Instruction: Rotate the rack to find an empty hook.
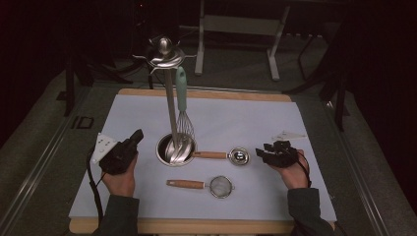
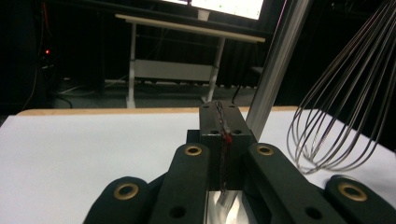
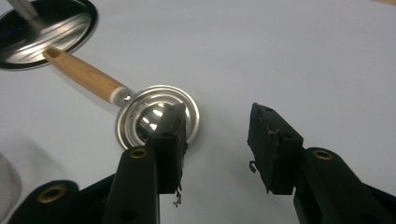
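**A:** Quick look at your setup. Your left gripper (image 1: pixel 129 143) has its jaws pressed flat together with nothing between them, parked just left of the rack base (image 1: pixel 175 149). In the left gripper view the tips point right at the rack's pole (image 2: pixel 275 60), with the whisk (image 2: pixel 345 112) hanging just to the right. Sweep that hand right without opening it and I'd bet you knock the pole or set the whisk swinging off its hook.

**B:** And the right one?

**A:** Your right gripper (image 3: pixel 217 135) is spread wide, holding nothing, hovering over the small steel ladle (image 3: pixel 156 114). That ladle lies flat on the white mat (image 1: pixel 246 118), bowl just left of your right hand, wooden handle (image 3: pixel 84 73) running toward the rack base, where its tip looks to be touching the rim. One jaw is already over the bowl, the other sits over bare mat.

**B:** So what's the risk?

**A:** Pinching the rounded bowl. It's slick and domed, so it'll probably squirt out or spin, and the handle could bump the base. You'd be better off shifting to the wooden handle. Also mind the strainer (image 1: pixel 221 186) lying nearer you, apart from the ladle but close enough to clip with your wrist on the way in.
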Motion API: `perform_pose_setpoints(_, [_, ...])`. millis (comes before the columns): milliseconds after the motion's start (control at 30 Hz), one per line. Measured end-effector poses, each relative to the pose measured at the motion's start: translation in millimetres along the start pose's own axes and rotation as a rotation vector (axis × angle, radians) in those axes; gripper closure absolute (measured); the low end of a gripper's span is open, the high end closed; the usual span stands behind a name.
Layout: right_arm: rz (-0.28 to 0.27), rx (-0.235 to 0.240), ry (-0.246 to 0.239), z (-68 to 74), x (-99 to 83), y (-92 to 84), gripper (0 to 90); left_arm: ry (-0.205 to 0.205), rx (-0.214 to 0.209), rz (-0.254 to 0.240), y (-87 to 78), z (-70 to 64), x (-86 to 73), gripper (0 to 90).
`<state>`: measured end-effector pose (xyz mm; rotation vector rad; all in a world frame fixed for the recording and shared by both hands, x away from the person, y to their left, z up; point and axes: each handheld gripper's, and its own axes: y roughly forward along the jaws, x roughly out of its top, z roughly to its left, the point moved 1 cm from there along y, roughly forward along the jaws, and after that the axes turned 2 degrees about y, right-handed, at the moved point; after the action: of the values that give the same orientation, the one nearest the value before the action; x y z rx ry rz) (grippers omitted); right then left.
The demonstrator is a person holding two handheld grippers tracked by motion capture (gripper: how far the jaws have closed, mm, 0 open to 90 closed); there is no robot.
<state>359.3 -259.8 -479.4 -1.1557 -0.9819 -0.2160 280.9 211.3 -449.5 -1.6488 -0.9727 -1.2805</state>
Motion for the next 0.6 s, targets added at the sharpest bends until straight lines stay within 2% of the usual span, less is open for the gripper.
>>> perform_pose_setpoints(367, [0.003, -0.009, 0.019, -4.8, -4.2, 1.5, 56.3, -0.020, -0.044, -0.102, -3.4, -8.1, 15.1, 89.5])
perform_pose_setpoints(600, [0.010, -0.009, 0.028, -7.4, -8.5, 3.3, 56.1, -0.044, -0.081, -0.202, -5.7, -13.9, 26.2, 89.4])
